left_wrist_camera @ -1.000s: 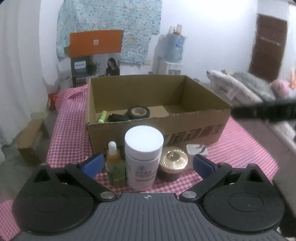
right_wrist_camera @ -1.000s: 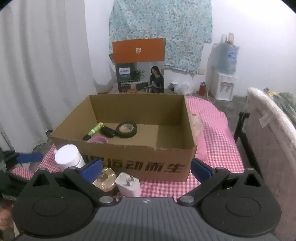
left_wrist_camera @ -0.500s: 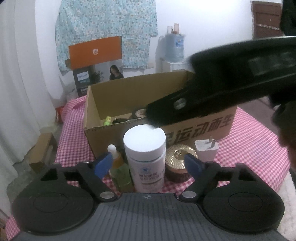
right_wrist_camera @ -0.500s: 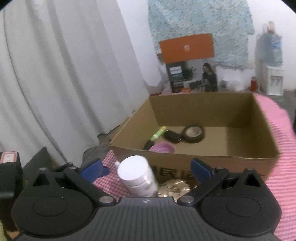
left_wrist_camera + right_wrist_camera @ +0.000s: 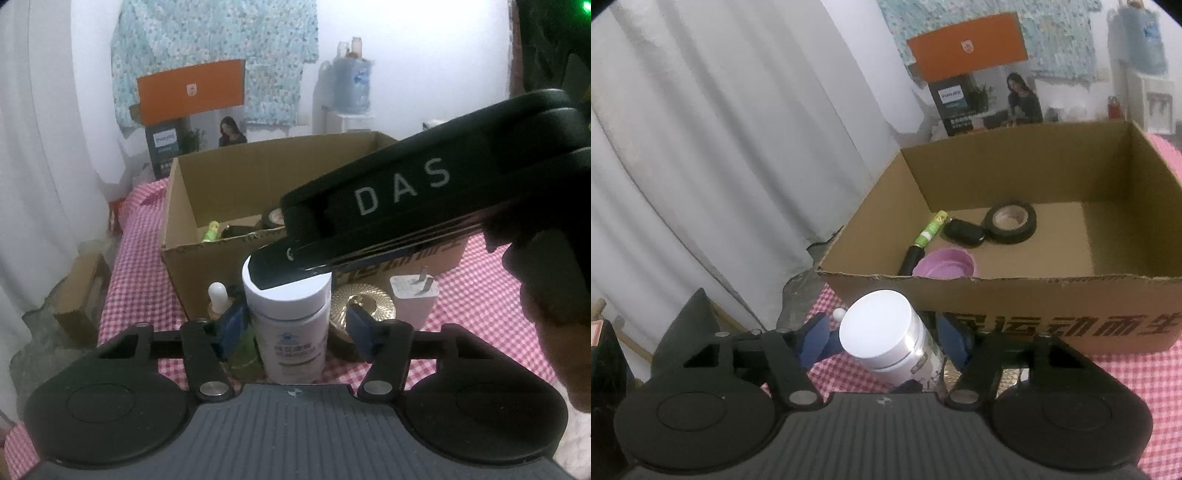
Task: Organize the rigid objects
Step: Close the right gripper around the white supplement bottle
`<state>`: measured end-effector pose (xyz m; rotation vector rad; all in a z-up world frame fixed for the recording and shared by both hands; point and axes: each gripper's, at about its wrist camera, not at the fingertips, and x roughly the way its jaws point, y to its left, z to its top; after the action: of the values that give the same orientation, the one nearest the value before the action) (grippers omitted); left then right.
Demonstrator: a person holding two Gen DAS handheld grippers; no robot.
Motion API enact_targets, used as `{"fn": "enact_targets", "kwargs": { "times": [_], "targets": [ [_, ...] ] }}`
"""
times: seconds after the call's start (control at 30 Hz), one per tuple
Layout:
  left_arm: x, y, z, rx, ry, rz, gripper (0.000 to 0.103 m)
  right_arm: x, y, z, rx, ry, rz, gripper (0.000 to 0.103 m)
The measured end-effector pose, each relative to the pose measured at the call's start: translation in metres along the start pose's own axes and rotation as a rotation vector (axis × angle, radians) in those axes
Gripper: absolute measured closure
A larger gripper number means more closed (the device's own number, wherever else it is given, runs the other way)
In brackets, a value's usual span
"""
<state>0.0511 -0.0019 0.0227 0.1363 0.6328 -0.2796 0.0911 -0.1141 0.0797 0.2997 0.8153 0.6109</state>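
A white bottle with a white lid (image 5: 291, 325) (image 5: 875, 328) stands on the red checked cloth, in front of the cardboard box (image 5: 192, 266) (image 5: 1034, 295). My left gripper (image 5: 295, 325) has the bottle between its blue pads; its jaws are closing, with a gap still showing at the right pad (image 5: 360, 325). My right gripper (image 5: 884, 339) straddles the same bottle from above and behind. Its jaws are closing too, with slim gaps at the pads. In the left wrist view its black body (image 5: 406, 206) reaches in from the right over the lid.
A dropper bottle (image 5: 218, 295), a gold-lidded jar (image 5: 364, 302) and a white plug adapter (image 5: 413, 299) stand beside the bottle. The box holds a black tape roll (image 5: 1010, 221), a black fob (image 5: 962, 232), a green tube (image 5: 932, 229) and a pink bowl (image 5: 945, 264). White curtains hang left.
The right gripper swung left and down until the bottle sat between its pads. Both pairs of jaws have narrowed around the bottle. The left gripper has hardly moved.
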Motion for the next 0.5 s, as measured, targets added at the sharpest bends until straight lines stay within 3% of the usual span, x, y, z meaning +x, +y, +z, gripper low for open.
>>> {"fn": "enact_targets", "kwargs": {
  "times": [0.23,0.5],
  "targets": [
    [0.001,-0.0005,0.0032,-0.019,0.01,0.014,0.054,0.0087,-0.0047,0.0006,0.051,0.032,0.014,0.046],
    [-0.0017,0.0002,0.0045,-0.052,0.025,-0.008,0.055,0.0055,-0.0066,0.0008,0.072,0.042,0.013,0.047]
  ]
}}
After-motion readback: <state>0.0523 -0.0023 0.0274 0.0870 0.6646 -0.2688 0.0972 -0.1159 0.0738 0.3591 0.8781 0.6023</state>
